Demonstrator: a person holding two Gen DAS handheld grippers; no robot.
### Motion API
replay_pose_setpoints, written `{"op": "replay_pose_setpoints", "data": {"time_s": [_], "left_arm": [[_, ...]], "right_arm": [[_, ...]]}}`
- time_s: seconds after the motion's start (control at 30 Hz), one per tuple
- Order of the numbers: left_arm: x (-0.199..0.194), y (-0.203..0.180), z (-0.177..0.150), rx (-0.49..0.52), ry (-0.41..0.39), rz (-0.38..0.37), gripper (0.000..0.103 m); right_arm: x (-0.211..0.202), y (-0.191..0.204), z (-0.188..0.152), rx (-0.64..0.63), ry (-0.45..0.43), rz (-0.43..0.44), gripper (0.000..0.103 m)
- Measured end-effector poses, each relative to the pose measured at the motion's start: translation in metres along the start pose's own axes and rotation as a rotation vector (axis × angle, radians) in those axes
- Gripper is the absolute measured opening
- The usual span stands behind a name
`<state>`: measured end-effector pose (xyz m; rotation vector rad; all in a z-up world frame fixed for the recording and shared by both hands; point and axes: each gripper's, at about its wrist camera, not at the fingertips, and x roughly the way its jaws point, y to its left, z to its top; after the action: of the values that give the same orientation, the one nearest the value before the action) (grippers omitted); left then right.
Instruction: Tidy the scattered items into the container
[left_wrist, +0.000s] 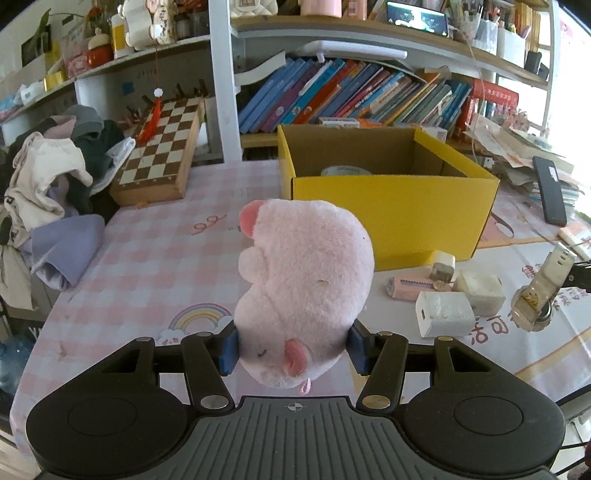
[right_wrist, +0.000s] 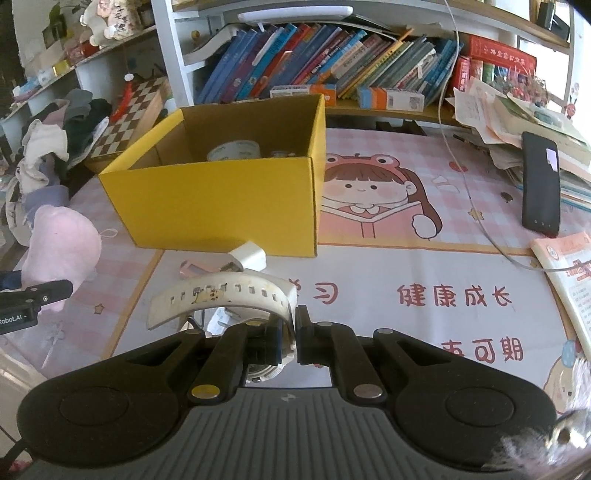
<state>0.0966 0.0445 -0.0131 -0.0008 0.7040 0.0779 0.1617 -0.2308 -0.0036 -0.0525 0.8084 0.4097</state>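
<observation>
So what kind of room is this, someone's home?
Most likely a child's study desk at home: a shelf of children's books, a cartoon desk mat with a reading girl, and a chessboard beside a pile of clothes.

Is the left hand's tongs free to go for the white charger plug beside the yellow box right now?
Probably not: the left tongs are shut on the pink plush toy, which must go into the yellow box before reaching the charger plug.

1. the left gripper (left_wrist: 293, 345) is squeezed shut on the pink plush pig (left_wrist: 304, 291), holding it up.
2. the right gripper (right_wrist: 291, 338) is pinched tight on the white watch (right_wrist: 221, 297).
</observation>
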Motion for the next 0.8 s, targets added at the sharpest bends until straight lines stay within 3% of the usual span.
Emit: {"op": "replay_pose_setpoints", "data": {"time_s": [0.47,0.8], "left_arm": [[-0.032,-0.012,0.035,0.06,-0.152,-0.038,0.056],[-0.023,-0.02,0.074,0.094,-0.237,-0.035,0.056]], "right_arm": [[-0.022,0.016,0.033,-0.046,-0.089,0.047,0.006],[-0.021,0.012,0.08,-0.105,-0.172,0.086,0.006]]}}
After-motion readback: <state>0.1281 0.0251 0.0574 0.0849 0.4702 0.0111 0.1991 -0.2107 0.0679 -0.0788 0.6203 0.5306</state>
